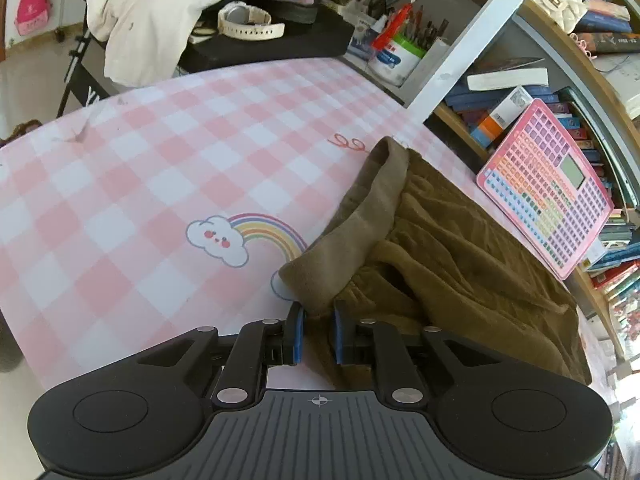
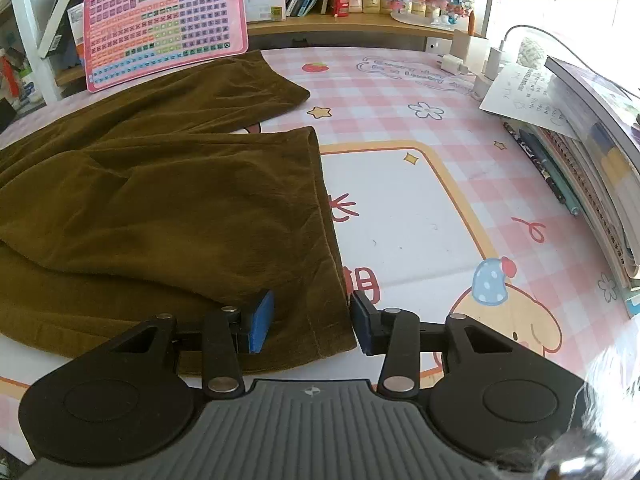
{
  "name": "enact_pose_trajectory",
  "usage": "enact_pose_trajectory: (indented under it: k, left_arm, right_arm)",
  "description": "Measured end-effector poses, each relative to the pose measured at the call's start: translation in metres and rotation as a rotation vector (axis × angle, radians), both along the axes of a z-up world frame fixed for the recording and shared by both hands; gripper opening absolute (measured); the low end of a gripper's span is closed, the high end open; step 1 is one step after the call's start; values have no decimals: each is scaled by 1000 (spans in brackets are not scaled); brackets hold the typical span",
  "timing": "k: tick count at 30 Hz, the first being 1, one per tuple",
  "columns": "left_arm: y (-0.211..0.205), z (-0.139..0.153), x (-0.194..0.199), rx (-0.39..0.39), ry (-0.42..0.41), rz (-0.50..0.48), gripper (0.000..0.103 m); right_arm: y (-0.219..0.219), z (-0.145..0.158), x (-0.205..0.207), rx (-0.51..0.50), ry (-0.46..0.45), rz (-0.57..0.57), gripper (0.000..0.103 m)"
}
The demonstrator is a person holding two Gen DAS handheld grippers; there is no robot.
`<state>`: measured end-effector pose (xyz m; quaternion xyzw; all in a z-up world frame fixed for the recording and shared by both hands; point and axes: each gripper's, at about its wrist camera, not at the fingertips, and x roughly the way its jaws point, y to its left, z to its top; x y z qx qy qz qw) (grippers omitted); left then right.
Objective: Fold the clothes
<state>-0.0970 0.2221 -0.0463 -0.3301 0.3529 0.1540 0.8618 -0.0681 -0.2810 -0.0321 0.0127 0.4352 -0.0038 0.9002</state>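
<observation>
The brown trousers (image 2: 160, 184) lie spread across the pink checked counter (image 1: 120, 168), waistband (image 1: 360, 220) toward its left end and the two legs reaching toward the right, the farther leg along the back edge below the shelf. The left gripper (image 1: 319, 334) stands narrowly parted around the near waistband corner, and the right gripper (image 2: 312, 326) gapes wider astride the near leg's hem (image 2: 328, 240), neither yet pinching cloth. This looks like taking hold for a fold; the next move calls for both to close on the fabric.
</observation>
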Motion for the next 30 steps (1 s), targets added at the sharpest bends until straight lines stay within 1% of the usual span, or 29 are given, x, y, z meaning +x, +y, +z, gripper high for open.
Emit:
enact_pose_trajectory:
  k: [5,6,8,12,15,16,19,23,27,29,30]
  left_arm:
    - [3,-1,-1,-6,4,-31,20]
    - [3,0,-2,-5,3,-38,22]
    - [2,4,-5,15,4,-46,30]
    - [-4,15,-15,84,-11,-81,37]
    - [-16,25,-19,151,-22,-139,43]
    - [-20,29,-20,175,-26,-160,48]
    - [-35,39,-19,251,-34,-225,50]
    - [-49,45,-18,314,-35,-286,63]
    - [-61,48,-20,367,-41,-345,69]
    - [-67,50,-21,394,-44,-375,76]
    - [-70,51,-21,408,-45,-390,77]
  right_arm:
    - [0,-1,-1,0,-9,-14,39]
    - [0,-1,-2,0,-11,-16,39]
    - [1,1,-4,-3,-16,-17,39]
    - [2,9,-12,14,-47,-20,40]
    - [6,16,-18,27,-66,-24,40]
    - [7,18,-21,33,-71,-25,40]
    - [14,24,-27,50,-84,-26,41]
    - [24,33,-36,66,-100,-17,42]
    - [35,40,-44,79,-110,-1,43]
    - [41,43,-48,87,-111,6,44]
    - [43,44,-50,92,-110,8,46]
